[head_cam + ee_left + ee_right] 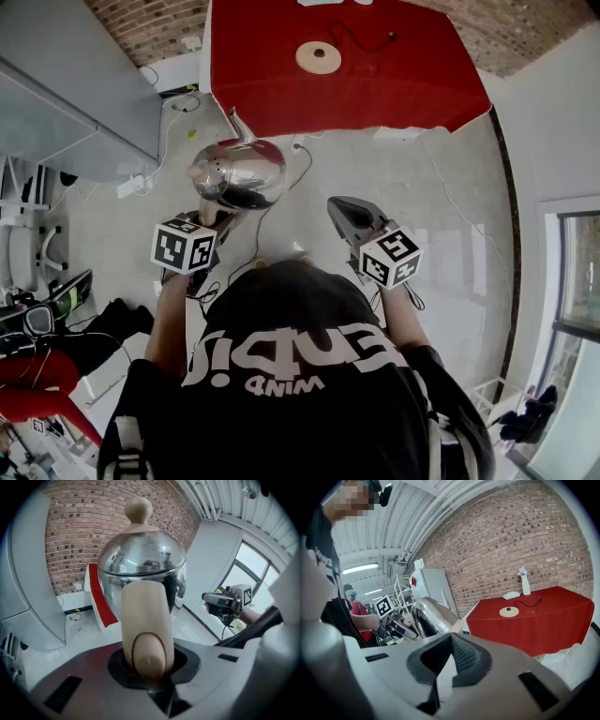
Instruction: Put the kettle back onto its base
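Left gripper (208, 225): your jaws stand narrow, clamped on the pale wooden handle (143, 620) of the kettle (239, 173), the butt end of that handle seated in the notch between them. Right gripper (447, 660): jaws together, nothing between the pads; it hangs beside the kettle, apart from it. The polished steel kettle rides in the air in front of you, over the floor and short of the table with the red cloth (403, 89). The round base (317, 57) sits bare on that cloth, well apart from the kettle, with a black cord (361, 39) trailing from it. Judgement on progress: pickup is done and the carry is under way; what is left is to bring the kettle over the table, centre it on the base, lower it until seated and let go. Not readable: the kettle's underside shows in no view; the far edge of the table is cut off in the head view; your own head and shoulders block the floor nearest you; and where the cord plugs in is too small to make out.
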Tool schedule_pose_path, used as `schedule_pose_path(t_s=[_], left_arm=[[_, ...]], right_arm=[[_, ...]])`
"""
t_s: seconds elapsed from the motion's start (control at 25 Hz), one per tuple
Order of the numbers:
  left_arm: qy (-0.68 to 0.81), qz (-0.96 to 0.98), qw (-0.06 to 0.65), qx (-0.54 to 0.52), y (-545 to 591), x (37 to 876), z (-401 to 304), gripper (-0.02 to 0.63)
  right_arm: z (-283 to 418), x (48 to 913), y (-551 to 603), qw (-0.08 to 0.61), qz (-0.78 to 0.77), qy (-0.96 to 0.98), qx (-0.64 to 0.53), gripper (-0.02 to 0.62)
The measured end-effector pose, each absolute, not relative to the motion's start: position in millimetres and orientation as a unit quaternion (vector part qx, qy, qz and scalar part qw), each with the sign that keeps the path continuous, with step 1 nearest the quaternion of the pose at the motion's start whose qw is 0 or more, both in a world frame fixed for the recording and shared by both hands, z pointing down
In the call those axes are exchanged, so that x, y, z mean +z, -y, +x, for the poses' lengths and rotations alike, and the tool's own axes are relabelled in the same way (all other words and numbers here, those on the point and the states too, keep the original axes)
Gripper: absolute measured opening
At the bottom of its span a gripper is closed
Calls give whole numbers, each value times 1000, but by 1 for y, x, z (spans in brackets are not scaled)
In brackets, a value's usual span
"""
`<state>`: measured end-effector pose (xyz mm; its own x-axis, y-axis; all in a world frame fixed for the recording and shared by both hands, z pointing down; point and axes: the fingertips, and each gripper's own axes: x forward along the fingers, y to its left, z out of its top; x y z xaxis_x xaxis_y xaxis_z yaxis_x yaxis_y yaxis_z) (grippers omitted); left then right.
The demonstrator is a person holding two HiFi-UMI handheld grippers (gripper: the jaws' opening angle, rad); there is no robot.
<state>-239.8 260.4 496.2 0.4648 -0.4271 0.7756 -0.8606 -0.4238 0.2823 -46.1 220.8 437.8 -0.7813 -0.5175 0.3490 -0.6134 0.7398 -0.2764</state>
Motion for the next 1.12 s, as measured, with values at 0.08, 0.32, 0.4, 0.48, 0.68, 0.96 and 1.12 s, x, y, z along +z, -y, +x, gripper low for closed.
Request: schedule_pose_path(t_s=[0.08,0.32,0.4,0.48,0.68,0.96,1.12], left_arm=[[411,783,346,313,-257,498,-241,57],[401,787,351,310,-262,503,-235,57],[401,787,352,309,-263,502,-232,57],[401,787,353,309,-264,502,-230,58],[406,784,356,308,-266,502,-230,58],[425,779,352,297,-263,489,-221,58],[430,777,351,296,-259,489,-209,58]], right_arm=[[-48,438,-216,124,305,925,190,23],[-44,438,-219,125,304,926,188,21],[-42,437,-220,125,304,925,188,22],[-39,437,-220,123,303,926,189,22],[-34,430,-223,120,299,929,184,23],[-5,425,-235,131,295,931,172,23],[16,428,-238,138,295,931,166,23]])
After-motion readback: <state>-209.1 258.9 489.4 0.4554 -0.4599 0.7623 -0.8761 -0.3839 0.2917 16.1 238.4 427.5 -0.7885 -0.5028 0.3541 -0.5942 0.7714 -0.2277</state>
